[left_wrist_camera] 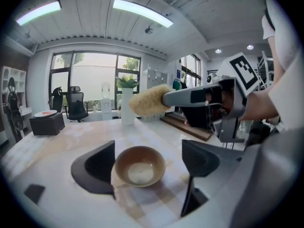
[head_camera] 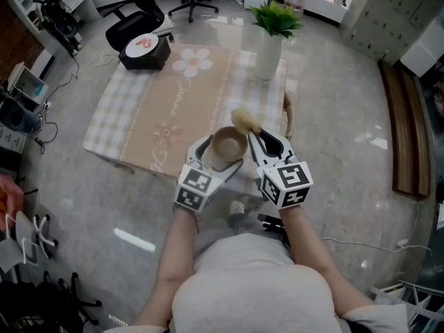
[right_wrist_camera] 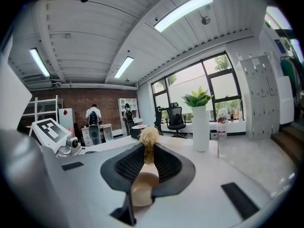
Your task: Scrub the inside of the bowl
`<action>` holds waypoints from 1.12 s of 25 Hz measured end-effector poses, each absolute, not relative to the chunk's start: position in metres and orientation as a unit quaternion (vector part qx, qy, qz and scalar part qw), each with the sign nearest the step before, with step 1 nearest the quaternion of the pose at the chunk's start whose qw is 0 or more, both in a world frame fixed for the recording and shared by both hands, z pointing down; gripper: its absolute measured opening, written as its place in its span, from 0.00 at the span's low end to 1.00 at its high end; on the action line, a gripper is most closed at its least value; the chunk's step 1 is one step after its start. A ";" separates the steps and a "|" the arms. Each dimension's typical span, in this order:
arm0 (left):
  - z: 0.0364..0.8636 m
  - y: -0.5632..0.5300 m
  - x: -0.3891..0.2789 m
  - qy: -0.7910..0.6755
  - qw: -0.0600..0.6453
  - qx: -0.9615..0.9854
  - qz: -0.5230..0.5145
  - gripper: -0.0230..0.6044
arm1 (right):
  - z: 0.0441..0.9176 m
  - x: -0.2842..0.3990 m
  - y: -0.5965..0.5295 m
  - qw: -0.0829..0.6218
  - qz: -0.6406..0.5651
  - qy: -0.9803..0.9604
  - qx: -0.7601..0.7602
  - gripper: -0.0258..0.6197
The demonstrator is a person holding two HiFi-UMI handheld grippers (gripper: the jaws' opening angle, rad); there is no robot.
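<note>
A small brown bowl [head_camera: 227, 146] stands on the checked tablecloth near the table's front edge. My left gripper [head_camera: 220, 155] is open around it: in the left gripper view the bowl [left_wrist_camera: 140, 165] sits close by the left jaw, and a clear gap separates it from the right jaw. My right gripper [head_camera: 261, 141] is shut on the wooden handle of a scrubbing brush [right_wrist_camera: 145, 177]. The brush's fluffy tan head [head_camera: 244, 121] hovers just beyond the bowl's far right rim, above the table. The bowl's pale inside shows nothing in it.
A tall white vase with a green plant [head_camera: 269, 50] stands at the table's far right. A black box with a plate on top [head_camera: 144, 50] sits at the far left corner. The table [head_camera: 139, 109] ends right in front of me. Office chairs [head_camera: 139, 19] stand behind.
</note>
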State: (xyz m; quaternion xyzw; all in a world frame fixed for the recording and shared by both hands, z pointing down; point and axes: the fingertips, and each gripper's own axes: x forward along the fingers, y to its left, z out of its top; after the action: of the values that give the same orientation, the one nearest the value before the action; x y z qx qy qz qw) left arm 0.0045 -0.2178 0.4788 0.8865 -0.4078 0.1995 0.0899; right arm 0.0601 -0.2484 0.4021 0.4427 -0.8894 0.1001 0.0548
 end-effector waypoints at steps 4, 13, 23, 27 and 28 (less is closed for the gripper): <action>0.489 -0.223 0.001 -0.407 0.104 0.884 0.206 0.73 | 0.409 0.055 -0.255 0.066 0.105 -0.891 0.436 0.13; 0.522 -0.228 -0.004 -0.384 0.114 0.883 0.245 0.74 | 0.421 0.060 -0.266 0.071 0.123 -0.880 0.453 0.13; 0.554 -0.236 -0.005 -0.337 0.108 0.888 0.293 0.74 | 0.428 0.053 -0.279 0.073 0.141 -0.867 0.472 0.13; 0.560 -0.238 -0.002 -0.320 0.105 0.892 0.301 0.74 | 0.428 0.054 -0.285 0.076 0.142 -0.861 0.482 0.13; 0.560 -0.238 -0.001 -0.316 0.105 0.893 0.302 0.74 | 0.428 0.055 -0.287 0.077 0.142 -0.859 0.485 0.13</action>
State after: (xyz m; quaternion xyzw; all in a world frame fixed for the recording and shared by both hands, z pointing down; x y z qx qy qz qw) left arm -0.0011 -0.2377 0.5603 0.8931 -0.3163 0.3022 0.1053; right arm 0.0549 -0.2867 0.4275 0.4850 -0.8595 0.1419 0.0766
